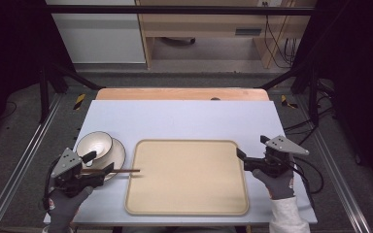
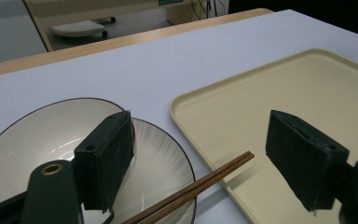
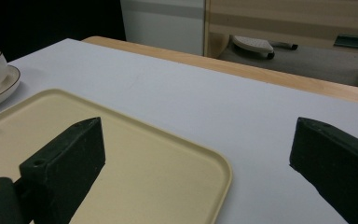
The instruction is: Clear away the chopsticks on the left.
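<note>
High view: left gripper (image 1: pixel 98 162), jaws apart, empty, over white dark-rimmed ceramic bowl (image 1: pixel 94 144) on matching plate (image 1: pixel 119 154). Pair of brown wooden chopsticks (image 1: pixel 121 171) lies from plate rim onto flat beige plastic tray (image 1: pixel 187 206). Right gripper (image 1: pixel 250 151), jaws apart, empty, at tray's right edge. Pale blue table (image 1: pixel 175 116).

Left gripper view: jaws wide; chopsticks between them, untouched, tips on tray.

Right gripper view: jaws straddle tray's near corner, nothing held.

Step, judged: pre-grasp on chopsticks. Next: lower, close squarely on both sticks.
</note>
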`<state>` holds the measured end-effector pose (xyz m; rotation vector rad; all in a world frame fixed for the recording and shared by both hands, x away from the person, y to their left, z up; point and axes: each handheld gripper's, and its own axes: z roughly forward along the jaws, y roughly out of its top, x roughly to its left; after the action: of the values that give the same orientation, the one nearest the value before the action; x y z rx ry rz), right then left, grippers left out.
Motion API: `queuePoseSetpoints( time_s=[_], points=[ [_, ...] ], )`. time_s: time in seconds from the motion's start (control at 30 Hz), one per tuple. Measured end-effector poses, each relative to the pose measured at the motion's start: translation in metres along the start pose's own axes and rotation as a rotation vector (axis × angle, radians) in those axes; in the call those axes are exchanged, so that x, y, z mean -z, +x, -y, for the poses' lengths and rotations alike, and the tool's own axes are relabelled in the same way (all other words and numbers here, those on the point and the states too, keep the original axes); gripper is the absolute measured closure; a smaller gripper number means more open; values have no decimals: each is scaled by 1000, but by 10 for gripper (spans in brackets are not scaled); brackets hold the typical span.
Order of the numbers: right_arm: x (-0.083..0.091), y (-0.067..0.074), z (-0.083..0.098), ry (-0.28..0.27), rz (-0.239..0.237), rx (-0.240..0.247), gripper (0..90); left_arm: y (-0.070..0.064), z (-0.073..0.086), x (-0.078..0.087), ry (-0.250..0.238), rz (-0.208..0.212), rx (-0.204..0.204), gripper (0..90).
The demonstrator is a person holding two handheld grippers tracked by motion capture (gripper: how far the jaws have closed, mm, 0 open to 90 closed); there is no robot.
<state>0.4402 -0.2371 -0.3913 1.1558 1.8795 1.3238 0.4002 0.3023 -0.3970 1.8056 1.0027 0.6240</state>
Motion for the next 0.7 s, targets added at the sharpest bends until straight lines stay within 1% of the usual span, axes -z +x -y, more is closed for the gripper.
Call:
queuePoseSetpoints(
  time_s=[0.07, 0.27, 0.4, 0.53, 0.57, 0.6, 0.7],
  points=[
    [-1, 1, 0, 6, -4, 5, 33, 2, 3, 4, 0, 1, 7, 236],
    [-2, 4, 0, 17, -14, 11, 33, 4, 9, 13, 15, 3, -4, 249],
    [-3, 5, 0, 21, -15, 12, 33, 6, 16, 16, 33, 5, -14, 256],
    [-4, 6, 0, 27, -19, 15, 34, 7, 23, 16, 52, 9, -9, 261],
    [-4, 6, 0, 28, -20, 13, 34, 7, 24, 16, 61, 10, -12, 263],
    [-4, 6, 1, 29, -19, 13, 35, 7, 26, 16, 72, 5, -25, 263],
    [-5, 6, 1, 33, -17, 18, 36, 7, 30, 18, 79, 1, -35, 275]
  ],
)
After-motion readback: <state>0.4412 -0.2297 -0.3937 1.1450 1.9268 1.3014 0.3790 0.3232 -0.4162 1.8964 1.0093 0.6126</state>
